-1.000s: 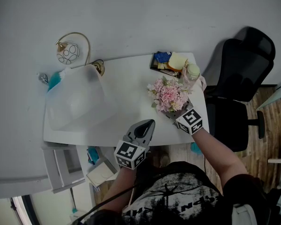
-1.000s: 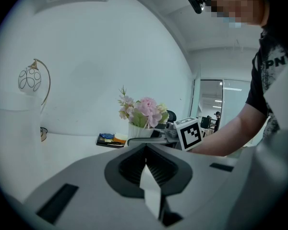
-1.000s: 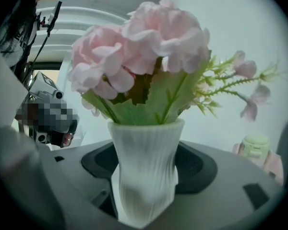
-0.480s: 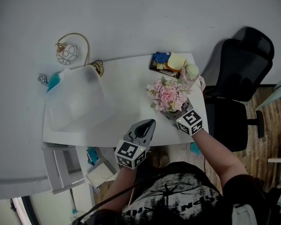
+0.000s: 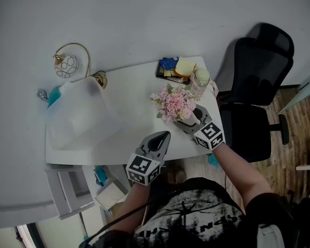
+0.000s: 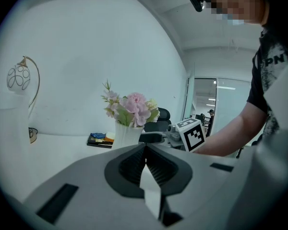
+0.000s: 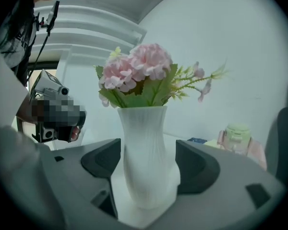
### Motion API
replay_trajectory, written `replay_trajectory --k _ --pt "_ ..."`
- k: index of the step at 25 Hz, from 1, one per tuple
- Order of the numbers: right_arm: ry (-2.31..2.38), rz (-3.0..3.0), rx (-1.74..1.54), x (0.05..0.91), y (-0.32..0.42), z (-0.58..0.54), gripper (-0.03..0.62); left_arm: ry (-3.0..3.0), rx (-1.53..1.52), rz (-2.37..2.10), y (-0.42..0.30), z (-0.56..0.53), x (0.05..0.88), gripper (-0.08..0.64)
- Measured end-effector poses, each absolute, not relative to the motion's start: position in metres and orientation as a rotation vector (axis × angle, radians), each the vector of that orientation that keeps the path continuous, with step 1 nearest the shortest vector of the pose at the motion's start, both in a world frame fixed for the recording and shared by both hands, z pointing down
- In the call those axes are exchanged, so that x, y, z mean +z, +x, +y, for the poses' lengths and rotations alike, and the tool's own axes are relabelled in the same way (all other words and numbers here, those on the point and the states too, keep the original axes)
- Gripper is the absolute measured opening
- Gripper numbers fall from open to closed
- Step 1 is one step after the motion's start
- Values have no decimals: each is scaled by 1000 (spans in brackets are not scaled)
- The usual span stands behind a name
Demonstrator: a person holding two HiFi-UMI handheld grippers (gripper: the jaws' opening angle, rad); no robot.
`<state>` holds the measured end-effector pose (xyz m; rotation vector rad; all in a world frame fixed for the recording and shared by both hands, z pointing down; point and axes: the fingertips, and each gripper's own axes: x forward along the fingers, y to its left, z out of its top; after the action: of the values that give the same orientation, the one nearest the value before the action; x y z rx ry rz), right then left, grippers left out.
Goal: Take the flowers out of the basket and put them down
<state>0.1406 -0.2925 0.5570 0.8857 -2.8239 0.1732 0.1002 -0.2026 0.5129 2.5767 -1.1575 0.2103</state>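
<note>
A bunch of pink flowers (image 5: 173,101) (image 7: 139,75) stands upright in a white ribbed vase (image 7: 146,162) near the right end of the white table (image 5: 129,87). My right gripper (image 5: 188,119) (image 7: 148,152) is open, one jaw on each side of the vase's lower part, with a gap showing on the left side. My left gripper (image 5: 163,137) (image 6: 145,150) is shut and empty at the table's front edge. It points toward the vase (image 6: 122,135) from the left.
Behind the flowers lie a stack of books (image 5: 168,68) with a yellow item (image 5: 185,66) and a green-lidded bottle (image 5: 200,79). A white sheet (image 5: 77,112) and a gold lamp (image 5: 67,66) are at the left. A black chair (image 5: 253,87) stands to the right.
The head view has swung, so the table sits further left. My right gripper has shifted slightly by the vase and more of its jaws show. The left gripper has not moved.
</note>
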Motion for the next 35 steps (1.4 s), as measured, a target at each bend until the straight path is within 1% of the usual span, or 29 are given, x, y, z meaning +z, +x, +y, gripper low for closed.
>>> replay_trajectory --k 9,10,11,13,14,16,25,35 --pt "956 -2797 187 549 180 -271 340 2629 222 -1096 124 -199 507 15" --pt "968 -2791 181 547 184 -268 312 2637 221 -1089 127 -199 505 15" --pt "984 -2782 170 543 189 -265 208 2646 220 -1081 130 -198 504 14" --pt "1009 -2772 144 536 195 -257 78 2666 219 -1065 135 -197 500 15" --pt "1009 -2772 136 532 197 -252 49 2675 218 -1057 137 -197 499 15" --pt "999 -2778 115 526 199 -242 23 2692 216 -1041 142 -196 496 15" --pt "1053 -2756 105 511 220 -211 15 2735 242 -995 152 -193 492 14" --pt "1069 -2742 151 520 231 -197 15 2729 275 -975 160 -189 500 14"
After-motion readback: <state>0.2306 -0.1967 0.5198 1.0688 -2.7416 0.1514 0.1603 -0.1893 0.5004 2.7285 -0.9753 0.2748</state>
